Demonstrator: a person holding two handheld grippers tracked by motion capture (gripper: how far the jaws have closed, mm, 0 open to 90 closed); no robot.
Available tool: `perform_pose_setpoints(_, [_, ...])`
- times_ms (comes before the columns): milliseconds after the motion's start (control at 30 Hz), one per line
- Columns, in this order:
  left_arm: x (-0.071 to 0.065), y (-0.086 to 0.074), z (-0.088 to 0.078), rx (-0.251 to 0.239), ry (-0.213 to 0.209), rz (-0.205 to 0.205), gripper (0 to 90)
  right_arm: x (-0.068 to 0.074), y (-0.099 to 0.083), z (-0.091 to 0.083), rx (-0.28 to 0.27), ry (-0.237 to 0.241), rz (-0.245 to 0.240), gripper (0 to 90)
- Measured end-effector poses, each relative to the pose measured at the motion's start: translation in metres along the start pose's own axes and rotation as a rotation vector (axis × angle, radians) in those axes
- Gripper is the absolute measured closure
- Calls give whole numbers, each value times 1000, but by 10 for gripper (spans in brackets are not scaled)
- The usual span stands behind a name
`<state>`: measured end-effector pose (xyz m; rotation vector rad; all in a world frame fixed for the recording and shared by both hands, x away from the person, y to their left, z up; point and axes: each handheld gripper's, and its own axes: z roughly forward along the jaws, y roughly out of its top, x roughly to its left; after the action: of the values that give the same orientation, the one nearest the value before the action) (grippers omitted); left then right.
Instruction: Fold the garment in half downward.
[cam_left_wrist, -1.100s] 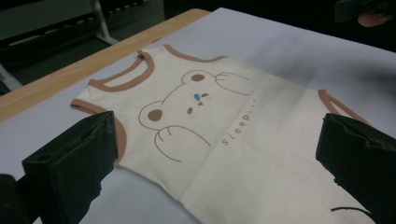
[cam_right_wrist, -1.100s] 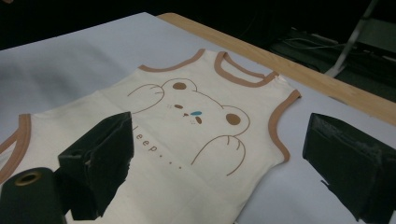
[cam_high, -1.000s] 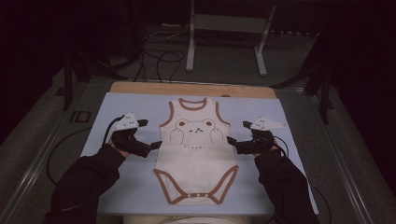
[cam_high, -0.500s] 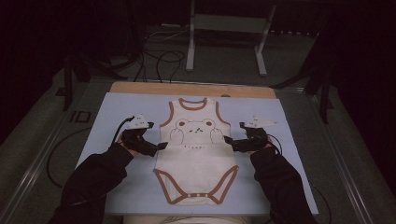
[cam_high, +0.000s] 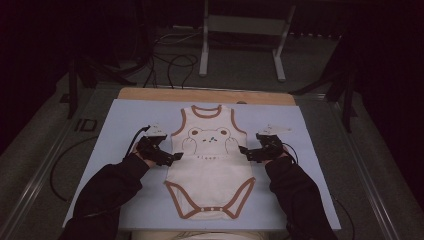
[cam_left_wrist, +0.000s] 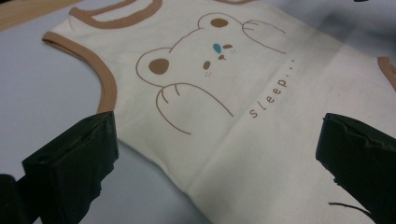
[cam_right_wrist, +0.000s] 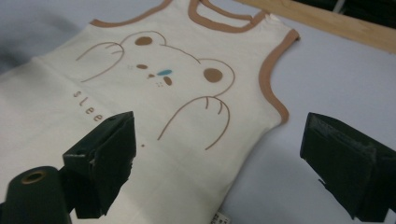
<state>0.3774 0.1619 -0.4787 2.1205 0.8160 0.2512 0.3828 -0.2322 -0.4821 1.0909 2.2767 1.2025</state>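
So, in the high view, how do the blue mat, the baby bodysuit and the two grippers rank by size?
1. blue mat
2. baby bodysuit
3. left gripper and right gripper, which look alike.

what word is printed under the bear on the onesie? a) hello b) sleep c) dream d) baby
b, the left gripper view shows the cream onesie with brown letters spelling "sleep" followed by dots, running below the bear drawing.
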Motion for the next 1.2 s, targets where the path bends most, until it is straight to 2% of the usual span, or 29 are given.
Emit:
perform_pose_setpoints(67, [1, -1, 2, 12, 2, -12, 1, -1, -1, 3, 6, -16, 5, 107])
perform_pose_setpoints(167, [2, -1, 6, 38, 7, -33, 1, -3, -2, 7, 19, -14, 17, 107])
perform_pose_setpoints(200, [1, 0, 8, 50, 25, -38, 1, -4, -2, 9, 25, -9, 20, 107])
perform_pose_setpoints(233, [0, 0, 10, 58, 39, -38, 1, -4, -3, 10, 31, -11, 24, 109])
perform_pose_setpoints(500, [1, -2, 17, 82, 55, -41, 3, -5, -7, 21, 83, -8, 49, 138])
perform_pose_setpoints(667, [4, -6, 20, 90, 62, -51, 45, -6, -7, 26, 112, -16, 67, 172])
perform_pose_setpoints(833, [7, -10, 25, 101, 68, -83, 125, -7, -9, 30, 130, -15, 84, 193])
perform_pose_setpoints(967, [9, -13, 30, 131, 55, -107, 164, -8, -10, 32, 144, -27, 87, 271])
perform_pose_setpoints(1067, [9, -14, 34, 150, 52, -116, 208, -9, -10, 32, 150, -29, 109, 329])
perform_pose_setpoints(1200, [10, -15, 38, 154, 61, -136, 265, -11, -11, 34, 164, -33, 125, 394])
